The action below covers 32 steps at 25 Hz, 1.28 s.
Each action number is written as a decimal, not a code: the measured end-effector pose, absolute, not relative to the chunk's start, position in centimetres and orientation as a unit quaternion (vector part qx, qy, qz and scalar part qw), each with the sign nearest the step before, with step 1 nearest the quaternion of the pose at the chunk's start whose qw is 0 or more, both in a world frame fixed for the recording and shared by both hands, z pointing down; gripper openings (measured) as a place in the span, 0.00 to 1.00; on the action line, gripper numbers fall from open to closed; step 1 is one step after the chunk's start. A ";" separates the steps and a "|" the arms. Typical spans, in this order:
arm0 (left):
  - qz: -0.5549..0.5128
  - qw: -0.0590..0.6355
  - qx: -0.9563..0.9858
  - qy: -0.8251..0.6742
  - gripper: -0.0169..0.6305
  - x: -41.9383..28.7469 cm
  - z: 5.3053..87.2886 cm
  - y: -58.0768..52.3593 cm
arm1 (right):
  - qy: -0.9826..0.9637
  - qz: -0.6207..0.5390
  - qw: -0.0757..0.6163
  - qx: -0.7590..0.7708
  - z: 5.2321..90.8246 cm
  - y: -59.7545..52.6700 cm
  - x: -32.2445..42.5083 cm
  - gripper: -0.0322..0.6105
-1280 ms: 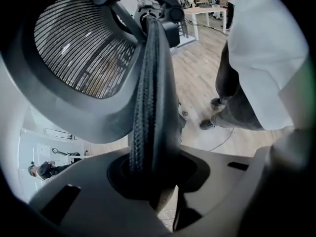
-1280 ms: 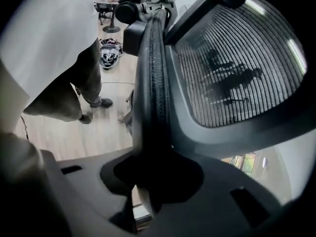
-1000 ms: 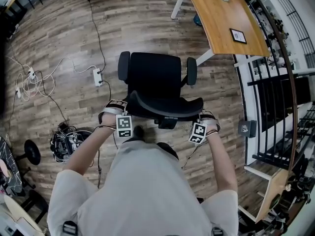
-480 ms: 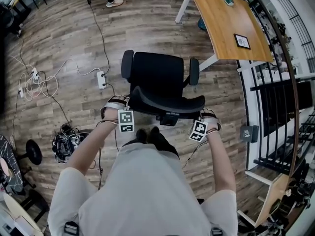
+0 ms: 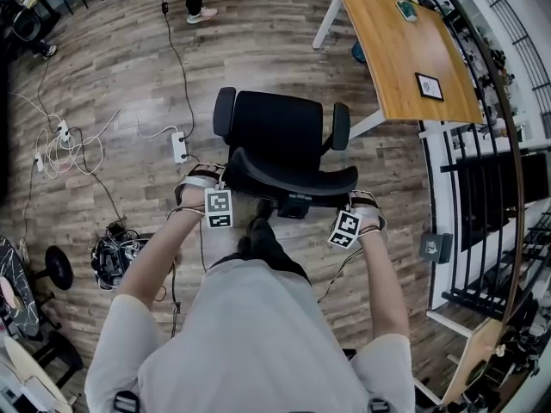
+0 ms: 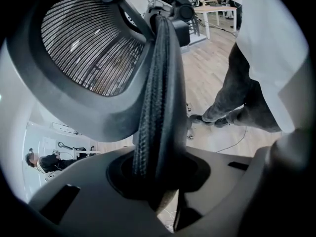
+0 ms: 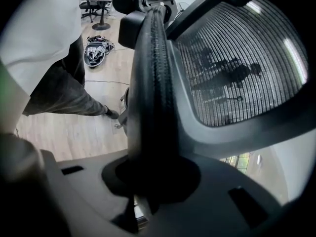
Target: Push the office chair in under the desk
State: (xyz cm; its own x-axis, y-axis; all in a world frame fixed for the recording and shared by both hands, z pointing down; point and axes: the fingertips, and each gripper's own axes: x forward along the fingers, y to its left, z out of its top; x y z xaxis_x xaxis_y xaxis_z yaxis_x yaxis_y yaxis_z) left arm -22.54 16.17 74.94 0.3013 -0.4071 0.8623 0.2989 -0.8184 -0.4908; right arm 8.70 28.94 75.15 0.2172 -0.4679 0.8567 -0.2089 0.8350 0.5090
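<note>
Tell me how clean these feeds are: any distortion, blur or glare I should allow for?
Head view: evenly lit and sharp, but fisheye bends the floor boards and desk edges. Left gripper view: black corners, the backrest edge soft low in frame. Right gripper view: same black corners, bright glints on the backrest mesh.

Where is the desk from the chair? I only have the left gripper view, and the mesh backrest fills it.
Observer: In the head view the desk stands ahead and to the right of the office chair, which is not yet under it.
Operator: Is the right gripper on the backrest too?
Observer: Yes, the right gripper is shut on the backrest edge, as its own view shows.
Operator: Any hazards beside the chair?
Observer: A power strip lies left of the chair, off the line to the desk.
</note>
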 end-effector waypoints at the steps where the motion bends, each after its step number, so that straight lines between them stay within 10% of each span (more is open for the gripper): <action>1: -0.590 0.299 -0.749 0.036 0.16 -22.5 75.0 15.4 | -0.619 -0.090 0.731 0.274 75.1 28.1 8.8 0.15; 32: -0.576 0.316 -0.753 0.038 0.16 -17.2 74.7 -9.4 | -0.608 -0.087 0.731 0.298 74.8 4.8 13.1 0.15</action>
